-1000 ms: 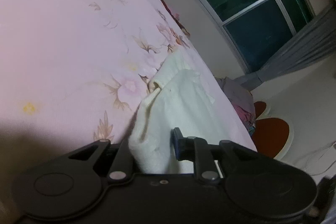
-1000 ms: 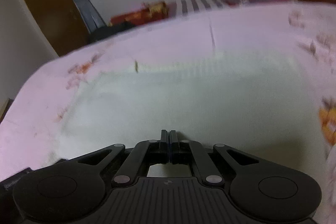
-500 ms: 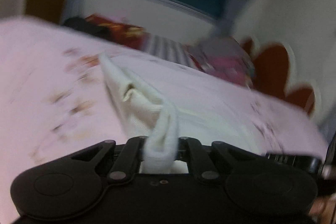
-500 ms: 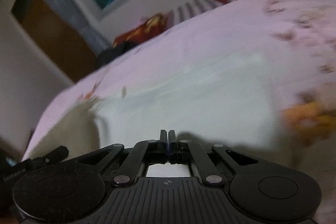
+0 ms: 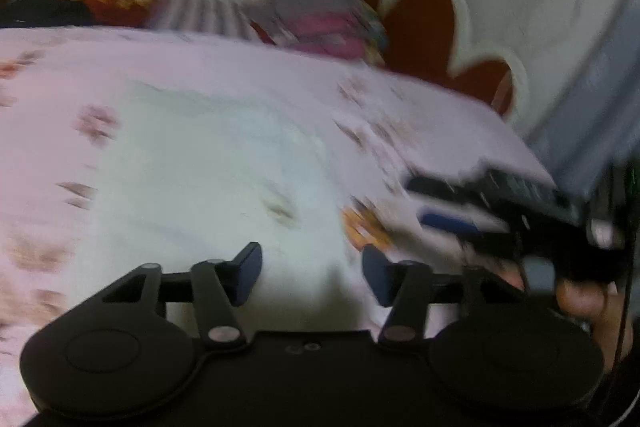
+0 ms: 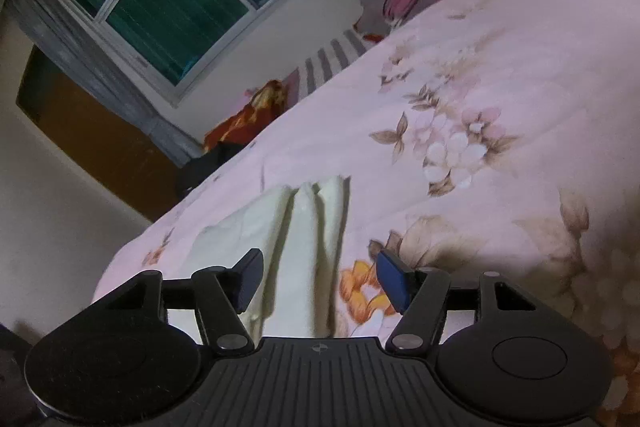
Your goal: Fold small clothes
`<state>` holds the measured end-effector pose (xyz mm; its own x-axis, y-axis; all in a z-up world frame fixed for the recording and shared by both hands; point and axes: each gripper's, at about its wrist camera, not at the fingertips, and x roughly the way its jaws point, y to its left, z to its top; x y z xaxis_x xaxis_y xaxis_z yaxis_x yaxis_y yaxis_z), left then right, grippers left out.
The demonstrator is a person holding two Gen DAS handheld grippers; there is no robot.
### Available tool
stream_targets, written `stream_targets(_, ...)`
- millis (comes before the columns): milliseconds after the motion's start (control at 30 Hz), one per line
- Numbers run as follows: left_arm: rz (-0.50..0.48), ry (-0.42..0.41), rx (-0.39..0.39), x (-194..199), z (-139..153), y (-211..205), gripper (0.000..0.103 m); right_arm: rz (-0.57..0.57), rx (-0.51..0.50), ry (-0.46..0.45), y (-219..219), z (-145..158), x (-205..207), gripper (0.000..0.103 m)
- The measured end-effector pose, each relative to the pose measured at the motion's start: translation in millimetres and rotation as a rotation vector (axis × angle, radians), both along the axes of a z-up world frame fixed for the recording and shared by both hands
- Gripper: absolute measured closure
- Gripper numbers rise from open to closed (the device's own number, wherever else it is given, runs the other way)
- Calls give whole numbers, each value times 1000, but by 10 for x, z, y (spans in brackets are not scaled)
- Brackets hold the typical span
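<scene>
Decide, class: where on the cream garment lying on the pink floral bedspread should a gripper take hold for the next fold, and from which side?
Probably the far narrow end of the cream garment, approached from the near side along its length. It lies in long lengthwise pleats on the bedspread, so that end bunches thinly enough for the jaws.

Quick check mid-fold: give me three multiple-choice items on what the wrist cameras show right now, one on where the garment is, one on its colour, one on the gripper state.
1. Where does the small garment lie?
A. On the pink floral bedspread
B. On the floor
C. On the windowsill

2. What colour is the garment?
A. Dark blue
B. Cream white
C. Red

3. How does the right gripper stand?
A. Clamped on the garment
B. Jaws apart, pads off the cloth
C. Holding a hanger

Answers: 1 A, the cloth lies flat on the flowered cover. 2 B, it shows pale cream against the pink. 3 B, its jaws are opening, with the cloth beyond them untouched; the left gripper is opening likewise.
</scene>
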<state>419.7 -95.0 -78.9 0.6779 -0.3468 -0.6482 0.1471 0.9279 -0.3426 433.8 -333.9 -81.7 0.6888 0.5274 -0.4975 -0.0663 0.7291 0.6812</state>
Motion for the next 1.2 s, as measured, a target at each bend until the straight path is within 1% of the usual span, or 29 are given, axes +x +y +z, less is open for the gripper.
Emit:
stream_targets(33,49,-14,-1,2,29,192,61,18,19,-5,31,8,-5,42)
stream_targets(67,100,-22,9,40,45,343,63,43,35,-11,85,17,-5,49)
stream_targets(100,151,-18,18,84,53,509,63,65,42,-10,151,16,15,51)
stream_targets(133,186,-3,13,122,48,662,63,88,45,-7,237,16,32,51)
stream_targets(200,232,26,7,198,-16,851,63,126,51,4,404,0,65,51)
stream_targets(300,239,67,15,310,-180,984,64,168,47,35,644,-87,129,51)
stream_targets(333,239,81,4,370,-243,998,66,176,44,53,707,-139,186,51)
stream_targets(367,240,91,-6,347,-275,1062,66,180,40,67,769,-172,212,51)
stream_targets(433,227,123,-12,355,-351,1088,67,187,37,88,852,-229,260,51)
stream_targets(500,215,134,-12,380,-405,1079,66,187,30,106,912,-265,297,51)
stream_targets(567,212,139,-22,374,-427,1103,63,188,30,110,963,-252,319,51)
stream_targets(600,210,139,-34,365,-415,1133,63,191,24,110,981,-236,334,51)
stream_targets(667,202,110,-60,365,-381,1204,64,201,8,114,1017,-234,352,51)
stream_targets(767,178,93,-66,423,-365,1247,66,197,-24,123,1078,-234,398,51)
stream_targets(800,167,93,-72,452,-373,1258,66,192,-27,127,1100,-243,400,53)
stream_targets(833,160,92,-74,475,-383,1262,65,188,-31,130,1107,-244,401,60)
stream_targets(900,144,110,-77,549,-433,1271,64,188,-52,139,1152,-242,428,84)
stream_targets(967,146,112,-96,571,-431,1287,66,193,-66,139,1177,-240,432,89)
stream_targets(1067,132,76,-88,553,-322,1244,66,190,-92,108,1102,-155,359,90)
stream_targets(1167,76,53,-94,559,-213,1103,66,178,-99,84,1020,-44,300,91)
stream_targets(1200,44,47,-95,569,-177,1025,66,166,-100,79,937,-15,264,91)
